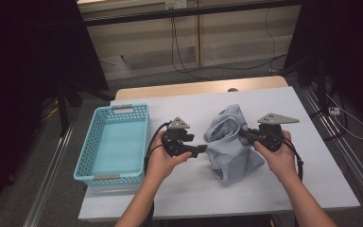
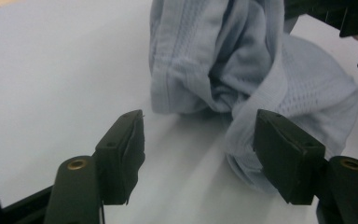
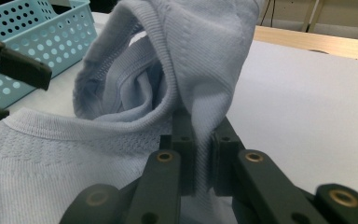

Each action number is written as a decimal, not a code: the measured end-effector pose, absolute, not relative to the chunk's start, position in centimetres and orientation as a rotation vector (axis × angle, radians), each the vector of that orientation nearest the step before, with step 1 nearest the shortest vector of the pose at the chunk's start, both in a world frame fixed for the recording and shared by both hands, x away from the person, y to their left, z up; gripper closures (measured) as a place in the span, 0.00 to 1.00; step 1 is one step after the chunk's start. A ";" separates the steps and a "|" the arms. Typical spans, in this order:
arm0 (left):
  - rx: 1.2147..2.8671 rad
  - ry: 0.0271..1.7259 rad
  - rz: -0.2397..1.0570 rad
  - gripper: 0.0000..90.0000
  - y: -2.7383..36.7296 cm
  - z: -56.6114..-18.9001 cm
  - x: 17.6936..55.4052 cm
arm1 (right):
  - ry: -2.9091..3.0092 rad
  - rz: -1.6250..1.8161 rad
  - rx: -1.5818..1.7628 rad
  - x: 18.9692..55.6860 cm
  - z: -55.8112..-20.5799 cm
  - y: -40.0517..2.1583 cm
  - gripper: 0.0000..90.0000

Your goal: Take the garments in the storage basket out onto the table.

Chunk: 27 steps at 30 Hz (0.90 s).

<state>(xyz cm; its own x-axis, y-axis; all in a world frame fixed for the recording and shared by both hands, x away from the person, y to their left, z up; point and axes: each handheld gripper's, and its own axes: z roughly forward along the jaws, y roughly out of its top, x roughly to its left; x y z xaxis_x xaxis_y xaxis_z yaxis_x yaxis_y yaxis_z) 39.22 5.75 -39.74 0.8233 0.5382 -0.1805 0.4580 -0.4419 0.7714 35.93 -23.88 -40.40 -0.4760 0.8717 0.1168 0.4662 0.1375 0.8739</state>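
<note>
Garment (image 1: 229, 144) | soft, light knit, slumps mid-table | right gripper (image 3: 199, 154) jaws pinch ribbed hem | left gripper (image 2: 198, 154) jaws apart, empty — take near fold.

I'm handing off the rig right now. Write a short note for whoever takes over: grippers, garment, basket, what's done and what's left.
Right gripper: shut on a fold of the pale blue garment, lifting it into a peak.
Left gripper: open, low over the table at the garment's edge; one jaw is against the cloth, nothing pinched.
Garment: crumpled mid-table, between the grippers.
Basket: at the table's left edge, with nothing in it.
Done: one grip taken.
Left: probably close the left gripper on the edge, then fold the garment or move it to the basket.
</note>
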 end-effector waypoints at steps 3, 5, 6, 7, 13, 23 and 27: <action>2.112 0.726 0.094 0.37 5.7 -40.2 38.9 | 1.999 1.286 1.306 35.9 -40.8 -24.0 0.93; 2.129 0.716 0.078 0.36 5.7 -40.5 38.6 | 1.997 1.282 1.314 35.9 -41.1 -24.0 0.93; 2.134 0.712 0.077 0.35 5.7 -40.7 38.4 | 1.995 1.283 1.311 35.9 -41.2 -24.1 0.93; 2.128 0.711 0.076 0.35 5.6 -40.9 38.2 | 1.994 1.282 1.318 35.8 -41.3 -24.1 0.93; 2.140 0.704 0.042 0.35 4.7 -42.3 37.9 | 1.992 1.285 1.327 35.5 -41.7 -24.2 0.93; 2.118 0.716 0.009 0.45 4.2 -43.9 38.0 | 1.969 1.325 1.345 34.9 -42.5 -24.4 0.93; 2.126 0.703 -0.002 0.54 3.7 -44.4 37.9 | 1.959 1.330 1.346 34.4 -42.6 -24.8 0.93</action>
<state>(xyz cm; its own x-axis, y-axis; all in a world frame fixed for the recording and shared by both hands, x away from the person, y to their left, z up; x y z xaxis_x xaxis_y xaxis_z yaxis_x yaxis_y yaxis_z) 37.92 3.74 -44.43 0.8402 0.4822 -0.2479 0.4836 -0.4597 0.7449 34.38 -24.79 -42.60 -0.4463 0.8785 0.1702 0.4823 0.0760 0.8727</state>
